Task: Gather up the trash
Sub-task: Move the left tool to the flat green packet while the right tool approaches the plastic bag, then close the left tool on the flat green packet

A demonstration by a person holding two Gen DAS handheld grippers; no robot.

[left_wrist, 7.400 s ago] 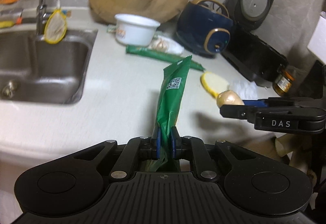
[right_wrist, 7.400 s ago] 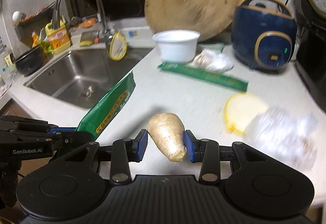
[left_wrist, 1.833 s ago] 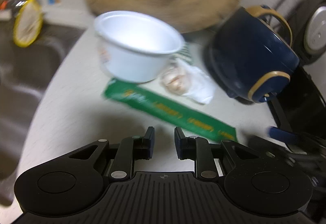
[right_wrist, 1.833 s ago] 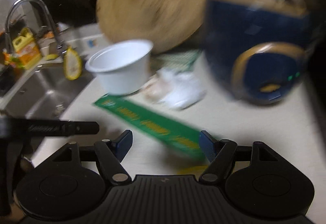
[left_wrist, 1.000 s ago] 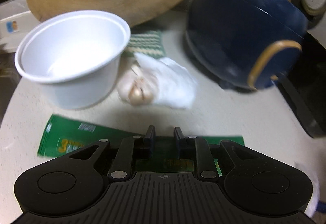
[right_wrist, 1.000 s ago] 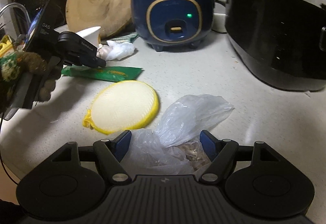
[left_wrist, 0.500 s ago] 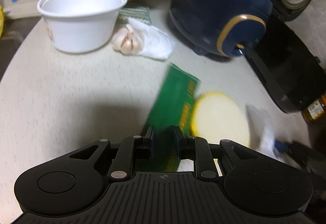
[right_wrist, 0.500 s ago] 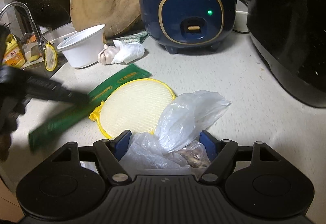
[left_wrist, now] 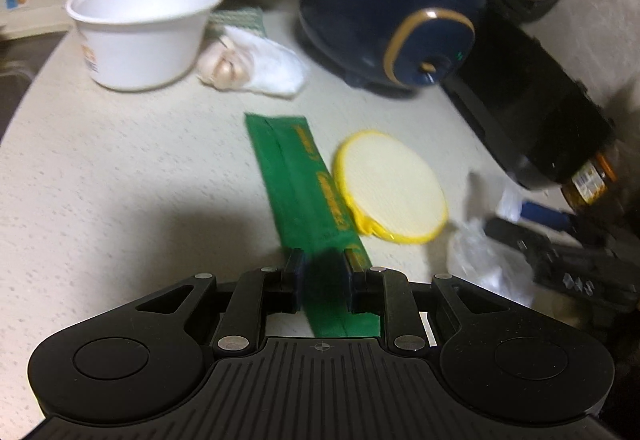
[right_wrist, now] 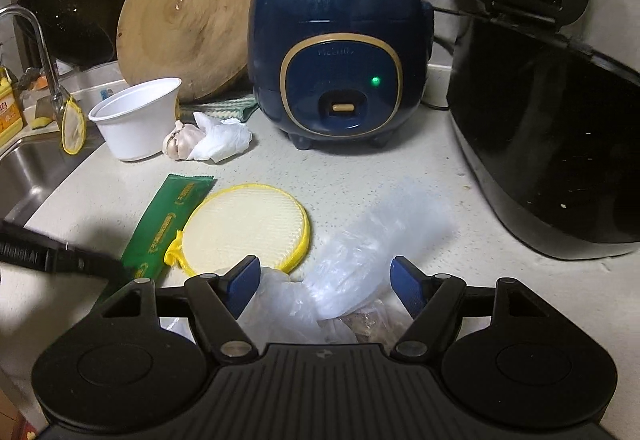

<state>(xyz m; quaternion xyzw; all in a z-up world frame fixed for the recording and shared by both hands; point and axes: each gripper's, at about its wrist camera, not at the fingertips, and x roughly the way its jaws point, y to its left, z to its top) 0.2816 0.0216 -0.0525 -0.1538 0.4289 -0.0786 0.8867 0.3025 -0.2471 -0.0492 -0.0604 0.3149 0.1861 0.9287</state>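
A long green wrapper [left_wrist: 296,175] lies slantwise on the pale counter [left_wrist: 120,167], its near end pinched in my left gripper [left_wrist: 322,272], which is shut on it. The same wrapper [right_wrist: 168,215] shows in the right wrist view beside a round yellow-rimmed mesh pad [right_wrist: 244,228], with the left gripper [right_wrist: 112,268] coming in from the left. My right gripper [right_wrist: 324,280] stands open. A crumpled clear plastic bag [right_wrist: 344,280] with brownish scraps inside sits between its blue pads [right_wrist: 244,276]. The bag [left_wrist: 480,264] is also in the left view.
At the back stand a white plastic cup [right_wrist: 136,123], a garlic bulb [right_wrist: 180,143] and a white crumpled bag [right_wrist: 224,137]. A blue rice cooker [right_wrist: 340,51], a big black cooker [right_wrist: 552,139] and a round wooden board [right_wrist: 192,15] are there too. A sink [right_wrist: 24,167] is at the left.
My left gripper took hold of the green wrapper and swung it round, from lying crosswise to lying next to the yellow pad. My right gripper stayed wide around the plastic bag and rose a little.
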